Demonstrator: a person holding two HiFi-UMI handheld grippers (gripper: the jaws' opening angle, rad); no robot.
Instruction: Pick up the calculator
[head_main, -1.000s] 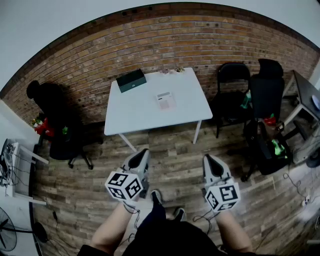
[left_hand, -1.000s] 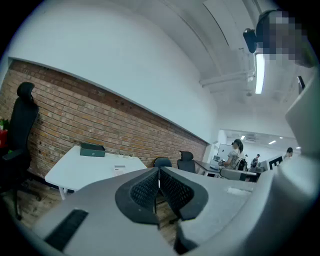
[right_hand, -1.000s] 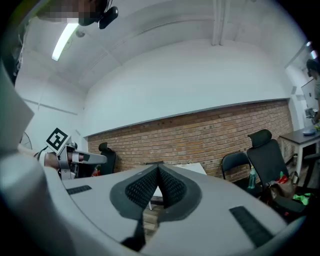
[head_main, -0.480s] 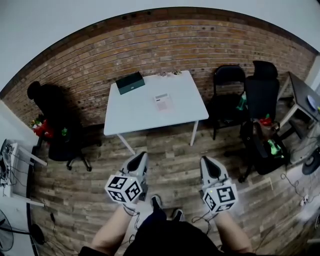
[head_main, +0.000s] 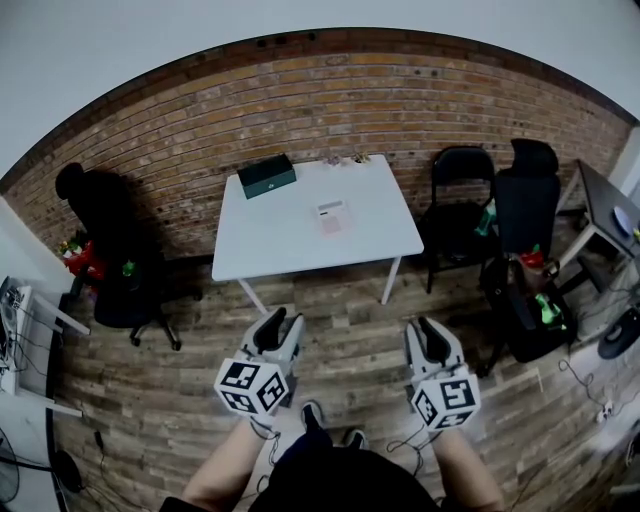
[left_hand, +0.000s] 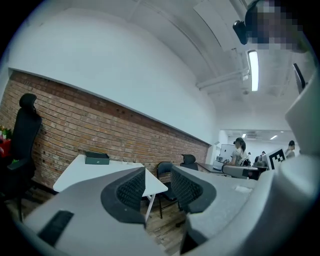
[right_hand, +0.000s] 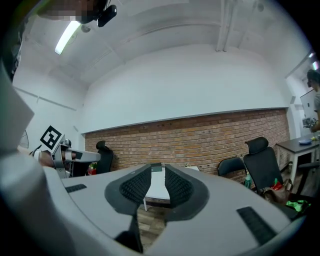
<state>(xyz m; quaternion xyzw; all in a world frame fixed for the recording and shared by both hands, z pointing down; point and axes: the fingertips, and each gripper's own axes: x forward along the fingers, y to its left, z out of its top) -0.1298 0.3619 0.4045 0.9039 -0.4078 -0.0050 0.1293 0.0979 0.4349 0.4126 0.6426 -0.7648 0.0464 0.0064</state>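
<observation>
The calculator (head_main: 333, 215), pale with a pinkish face, lies flat near the middle of the white table (head_main: 290, 250), far ahead of both grippers. My left gripper (head_main: 283, 322) and right gripper (head_main: 424, 326) hover side by side over the wood floor, short of the table's front edge. Both point level towards the table, their jaws opening with nothing between them. In the left gripper view the left gripper (left_hand: 158, 182) frames a table corner and a chair. Through the gap of the right gripper (right_hand: 157, 182) the table (right_hand: 159, 189) shows.
A dark green box (head_main: 266, 175) sits at the table's back left, also in the left gripper view (left_hand: 97, 158). A black folding chair (head_main: 462, 190) and an office chair (head_main: 527, 200) stand right of the table, another black chair (head_main: 110, 260) left. A brick wall (head_main: 320, 100) stands behind.
Both grippers' jaws, shut in the earlier frames, now stand apart. The left gripper has crept a little towards the table.
</observation>
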